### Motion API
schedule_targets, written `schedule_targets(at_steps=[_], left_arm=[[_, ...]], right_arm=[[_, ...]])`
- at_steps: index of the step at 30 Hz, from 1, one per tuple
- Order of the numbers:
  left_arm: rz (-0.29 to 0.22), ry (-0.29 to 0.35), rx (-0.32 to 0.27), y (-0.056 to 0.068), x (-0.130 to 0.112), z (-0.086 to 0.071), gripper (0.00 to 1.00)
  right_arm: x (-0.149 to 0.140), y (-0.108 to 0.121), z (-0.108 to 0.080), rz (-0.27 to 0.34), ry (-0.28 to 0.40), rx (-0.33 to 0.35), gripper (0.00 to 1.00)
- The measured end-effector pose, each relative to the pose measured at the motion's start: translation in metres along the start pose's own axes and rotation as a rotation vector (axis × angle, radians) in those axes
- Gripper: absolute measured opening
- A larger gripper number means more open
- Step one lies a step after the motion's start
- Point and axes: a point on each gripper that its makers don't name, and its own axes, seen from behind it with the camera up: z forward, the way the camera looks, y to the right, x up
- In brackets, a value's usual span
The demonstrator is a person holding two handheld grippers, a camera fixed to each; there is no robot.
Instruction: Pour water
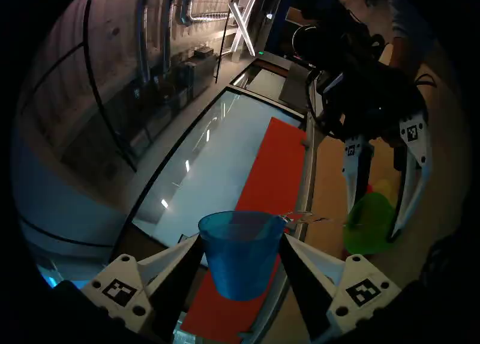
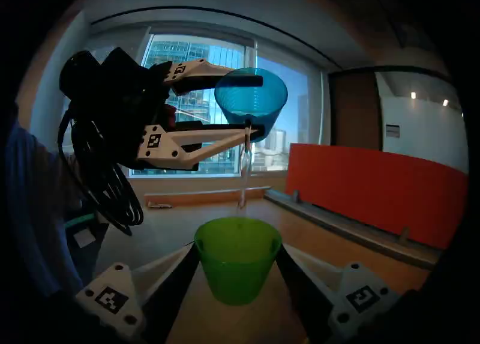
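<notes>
Right gripper (image 2: 238,248): jaws closed on the green cup (image 2: 238,275), one finger on each side wall, cup upright and mouth up, held over the table (image 2: 168,230). Fill level inside the green cup cannot be read through its wall. Directly above the green cup's mouth a thin stream (image 2: 243,182) runs straight down and lands inside the rim. The stream leaves the low lip of the blue cup (image 2: 251,98), which sits above the green cup and just left of its centre. Left gripper (image 2: 261,104): rolled onto its side, one finger over the other, both pressed on the blue cup. Blue cup's long axis is tipped far from upright, near level as judged; some water shows pooled at its low lip. Key relation: pouring lip lies plumb over the green cup's mouth, cups apart, joined only by the stream. The next move likely depends on keeping that lip over the mouth while the tilt changes. Beyond the green cup, to its right, stands an orange panel (image 2: 378,188); farther back, a window (image 2: 192,104).
</notes>
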Motion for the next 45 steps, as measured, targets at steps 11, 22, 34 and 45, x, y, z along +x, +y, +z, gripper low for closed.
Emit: schedule_targets(at_steps=[11,22,34,45], left_arm=[[0.040,0.002,-0.006,-0.001,0.003,-0.002,0.85],[0.075,0.007,-0.006,-0.004,0.007,-0.004,0.85],[0.119,0.008,-0.009,-0.007,0.011,-0.004,0.85],[0.149,0.010,-0.011,-0.012,0.017,-0.004,0.85]], right_arm=[[0.002,-0.002,0.001,-0.007,0.004,0.002,0.90],[0.003,-0.002,0.000,-0.007,0.009,-0.001,0.90],[0.005,-0.003,-0.001,-0.005,0.015,-0.003,0.90],[0.006,-0.004,-0.001,-0.005,0.019,-0.003,0.90]])
